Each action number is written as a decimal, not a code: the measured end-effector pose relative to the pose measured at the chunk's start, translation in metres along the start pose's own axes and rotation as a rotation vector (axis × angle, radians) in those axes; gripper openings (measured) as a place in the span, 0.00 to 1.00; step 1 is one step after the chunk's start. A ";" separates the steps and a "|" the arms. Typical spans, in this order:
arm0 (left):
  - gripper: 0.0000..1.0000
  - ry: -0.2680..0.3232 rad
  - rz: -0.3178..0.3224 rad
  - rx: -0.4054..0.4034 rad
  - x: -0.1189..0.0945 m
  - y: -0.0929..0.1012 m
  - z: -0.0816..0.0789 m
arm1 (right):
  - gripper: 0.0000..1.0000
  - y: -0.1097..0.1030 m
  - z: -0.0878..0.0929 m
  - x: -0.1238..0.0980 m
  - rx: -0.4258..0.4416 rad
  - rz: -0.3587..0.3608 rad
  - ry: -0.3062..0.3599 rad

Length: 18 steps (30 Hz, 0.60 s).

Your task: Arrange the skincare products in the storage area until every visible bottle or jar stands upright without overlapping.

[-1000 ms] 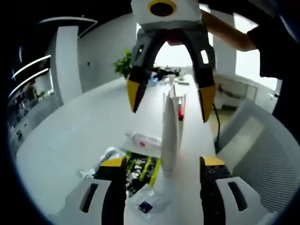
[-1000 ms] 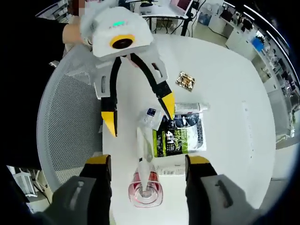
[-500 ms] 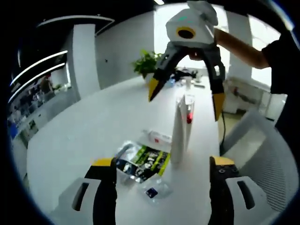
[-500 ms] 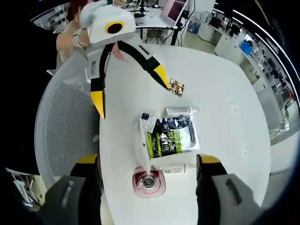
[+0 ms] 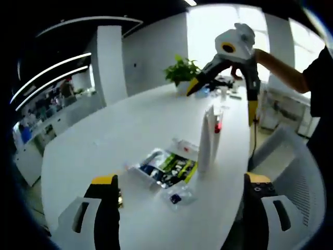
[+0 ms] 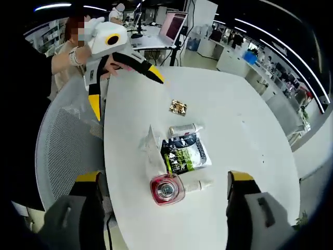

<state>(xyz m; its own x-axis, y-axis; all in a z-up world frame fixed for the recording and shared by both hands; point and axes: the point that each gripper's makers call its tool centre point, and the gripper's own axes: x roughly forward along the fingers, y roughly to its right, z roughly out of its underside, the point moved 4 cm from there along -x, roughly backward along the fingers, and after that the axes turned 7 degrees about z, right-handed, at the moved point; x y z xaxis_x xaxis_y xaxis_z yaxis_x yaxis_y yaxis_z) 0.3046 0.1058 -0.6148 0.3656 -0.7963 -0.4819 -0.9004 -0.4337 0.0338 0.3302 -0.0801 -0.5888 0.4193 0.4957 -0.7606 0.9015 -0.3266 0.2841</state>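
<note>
A tall white tube [image 5: 205, 144] stands upright near the table's edge, with a clear bottle with a red cap [image 5: 217, 123] upright just behind it. From above, the white tube [image 6: 153, 148] and the red-capped bottle [image 6: 166, 189] stand side by side. A small white tube [image 6: 182, 129] lies flat beside a green and black sachet [image 6: 184, 153], and another small tube [image 6: 200, 185] lies by the bottle. My left gripper [image 5: 182, 179] is open and back from the items. My right gripper [image 5: 222, 98] hangs open high above the tube. The left gripper [image 6: 125, 91] shows open at the table's far end, and the right gripper [image 6: 164, 177] is open with nothing between its fingers.
A gold wrapper [image 6: 178, 107] and a small clear packet [image 5: 176, 197] lie on the white table [image 6: 244, 120]. A mesh chair [image 6: 67, 140] stands at the table's edge. A potted plant [image 5: 182, 72] sits at the far end, and a laptop [image 6: 171, 26] sits beyond.
Both grippers have pulled back and up from the tube and bottle, staying open. The items on the table have not moved.
</note>
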 end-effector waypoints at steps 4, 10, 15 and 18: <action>0.97 0.018 -0.034 -0.010 -0.005 0.000 0.001 | 1.00 -0.003 0.006 0.000 0.034 0.044 0.036; 0.97 0.057 -0.056 -0.045 -0.006 -0.002 0.002 | 1.00 -0.006 0.017 0.000 0.130 0.079 0.093; 0.97 0.045 -0.063 -0.063 -0.006 -0.009 0.007 | 1.00 -0.009 0.024 -0.004 0.155 0.114 0.096; 0.97 0.009 -0.093 -0.059 -0.002 -0.017 0.011 | 1.00 -0.010 0.029 -0.006 0.180 0.133 0.093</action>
<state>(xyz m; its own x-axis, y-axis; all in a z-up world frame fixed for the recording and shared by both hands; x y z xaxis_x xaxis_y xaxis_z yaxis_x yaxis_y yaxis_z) 0.3168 0.1196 -0.6235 0.4495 -0.7552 -0.4771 -0.8472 -0.5298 0.0405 0.3156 -0.1029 -0.6040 0.5488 0.5076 -0.6641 0.8072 -0.5284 0.2632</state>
